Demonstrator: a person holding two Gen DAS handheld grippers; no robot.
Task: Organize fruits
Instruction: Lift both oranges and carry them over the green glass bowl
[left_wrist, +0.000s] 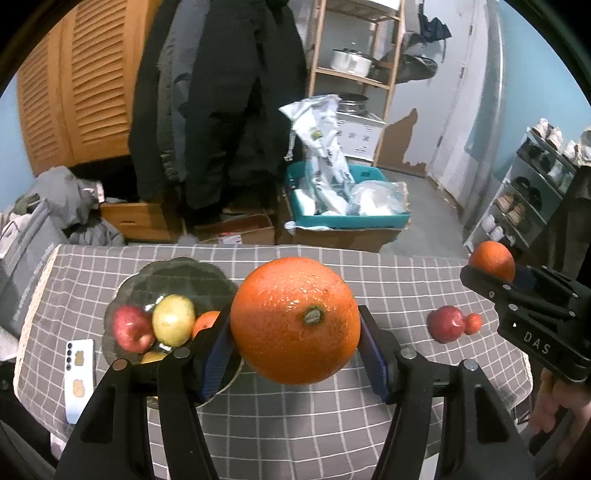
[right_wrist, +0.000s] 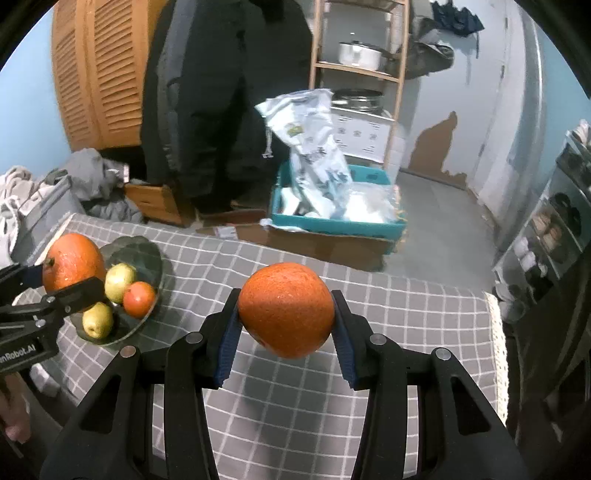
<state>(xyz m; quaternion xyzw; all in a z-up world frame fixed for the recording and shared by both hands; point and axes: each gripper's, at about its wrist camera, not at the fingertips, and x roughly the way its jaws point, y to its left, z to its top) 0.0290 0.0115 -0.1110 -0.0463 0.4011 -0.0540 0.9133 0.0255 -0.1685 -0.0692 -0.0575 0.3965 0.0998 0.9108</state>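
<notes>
My left gripper (left_wrist: 294, 332) is shut on a large orange (left_wrist: 295, 295), its blue pads pressing both sides, above the grey checked tablecloth (left_wrist: 295, 424). Just left of it, a glass dish (left_wrist: 166, 273) holds a red apple (left_wrist: 129, 328), a yellow-green pear (left_wrist: 173, 319) and a small orange fruit (left_wrist: 205, 323). My right gripper (right_wrist: 286, 306) is shut on a second orange (right_wrist: 286, 317) over the middle of the cloth. That view shows the dish (right_wrist: 144, 247) at the left with two pears (right_wrist: 120, 277) and a red-orange fruit (right_wrist: 138, 299). A red apple (left_wrist: 445, 323) and a small red fruit (left_wrist: 472, 323) lie loose on the cloth.
A white phone (left_wrist: 78, 376) lies near the table's left edge. Beyond the far edge are a teal bin of plastic bags (left_wrist: 351, 218), cardboard boxes, hanging dark coats and a wooden shelf. A shoe rack (left_wrist: 532, 192) stands at the right. A hand (left_wrist: 554, 406) grips the right tool.
</notes>
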